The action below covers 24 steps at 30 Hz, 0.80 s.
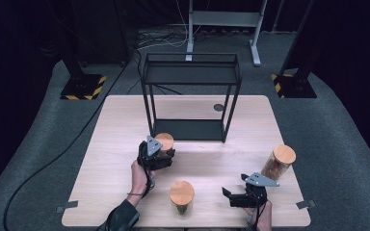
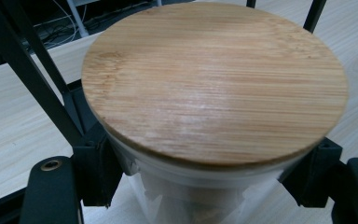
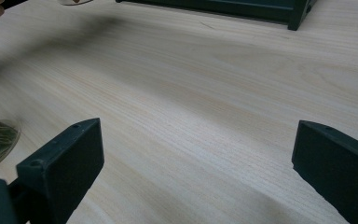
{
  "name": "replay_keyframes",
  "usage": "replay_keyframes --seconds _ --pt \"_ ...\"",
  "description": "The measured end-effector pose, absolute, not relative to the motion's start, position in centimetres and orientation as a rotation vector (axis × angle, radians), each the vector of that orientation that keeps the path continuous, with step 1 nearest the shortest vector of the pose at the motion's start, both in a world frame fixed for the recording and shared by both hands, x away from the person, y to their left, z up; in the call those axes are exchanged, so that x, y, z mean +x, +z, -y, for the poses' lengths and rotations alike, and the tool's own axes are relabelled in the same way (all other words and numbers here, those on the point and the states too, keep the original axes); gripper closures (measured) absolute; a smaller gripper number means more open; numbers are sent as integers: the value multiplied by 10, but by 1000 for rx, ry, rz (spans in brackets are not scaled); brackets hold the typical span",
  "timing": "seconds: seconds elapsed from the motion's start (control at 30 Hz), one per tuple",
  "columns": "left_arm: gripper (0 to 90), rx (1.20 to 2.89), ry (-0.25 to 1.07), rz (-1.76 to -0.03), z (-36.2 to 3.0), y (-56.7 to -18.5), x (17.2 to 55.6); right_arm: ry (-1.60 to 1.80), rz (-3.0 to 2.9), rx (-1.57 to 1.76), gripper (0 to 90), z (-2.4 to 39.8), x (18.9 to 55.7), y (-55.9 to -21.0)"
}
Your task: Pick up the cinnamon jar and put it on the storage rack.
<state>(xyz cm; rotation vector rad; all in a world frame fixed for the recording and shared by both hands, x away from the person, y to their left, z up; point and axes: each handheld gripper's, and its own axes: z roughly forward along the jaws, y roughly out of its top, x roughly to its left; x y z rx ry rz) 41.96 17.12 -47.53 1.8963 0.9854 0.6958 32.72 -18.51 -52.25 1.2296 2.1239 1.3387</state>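
Nearest the camera in the high view, at lower centre, we see a bamboo-lidded jar (image 1: 181, 197) standing alone on the counter (image 1: 120, 144). At lower right, the right tool (image 1: 227, 194) rests with jaws spread wide, nothing between them; the right gripper view shows bare wood there. Left of centre, the left tool (image 1: 165, 153) clamps a second jar (image 2: 214, 84) just below its lid, close to the near left leg of the black shelf rack (image 1: 191, 72). A third jar (image 1: 278, 162) stands at middle right.
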Motion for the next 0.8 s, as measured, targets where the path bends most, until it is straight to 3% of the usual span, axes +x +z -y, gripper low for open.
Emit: replay_keyframes --seconds 0.8 --pt "251 1907 682 -965 -163 -473 435 1340 -2121 1232 15 185 327 -522"
